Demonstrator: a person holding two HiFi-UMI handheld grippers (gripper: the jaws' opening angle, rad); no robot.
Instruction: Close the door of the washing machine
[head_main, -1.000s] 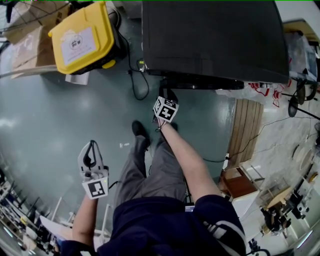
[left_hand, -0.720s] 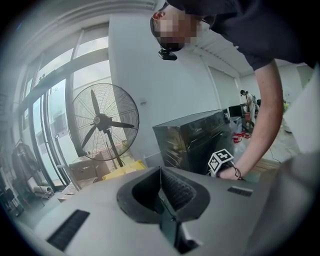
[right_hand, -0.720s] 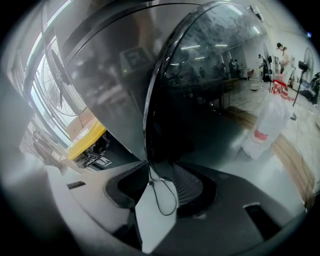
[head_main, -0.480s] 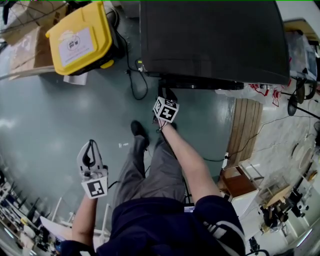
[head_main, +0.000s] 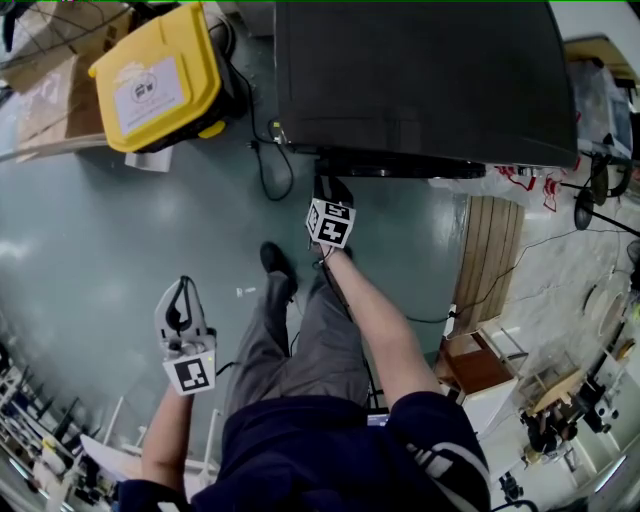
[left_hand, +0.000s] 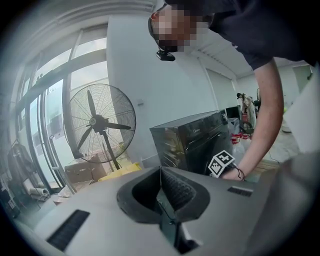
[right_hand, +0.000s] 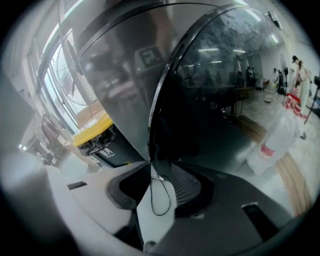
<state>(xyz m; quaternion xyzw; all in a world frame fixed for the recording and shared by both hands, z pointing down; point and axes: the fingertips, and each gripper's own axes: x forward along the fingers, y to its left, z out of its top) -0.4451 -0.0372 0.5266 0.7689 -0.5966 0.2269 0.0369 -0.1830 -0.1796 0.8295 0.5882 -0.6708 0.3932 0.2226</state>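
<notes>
L gripper (left_hand: 161, 175): jaws together, nothing btwn; held low over floor (head_main: 100, 230), well apart from machine.
R gripper (right_hand: 150, 167): jaws just been closing, now clamped on door rim.
Door (right_hand: 215, 100): round, dark glass, ajar, standing out from machine front.
Washing machine (head_main: 420, 70): black, just ahead of the person.
Yellow bin (head_main: 155, 75): on floor, left of machine.
Fan (left_hand: 100, 122): by windows, farther back.

Your right arm (head_main: 378, 325) is stretched forward, with the right gripper (head_main: 329, 186) angled steeply down. Its jaws have just been closing and pinch the rim of the door (right_hand: 215, 95). Your left arm (head_main: 166, 440) is held low at your side. The left gripper (head_main: 183, 288) is tipped slightly down, jaws together, nothing between them.
</notes>
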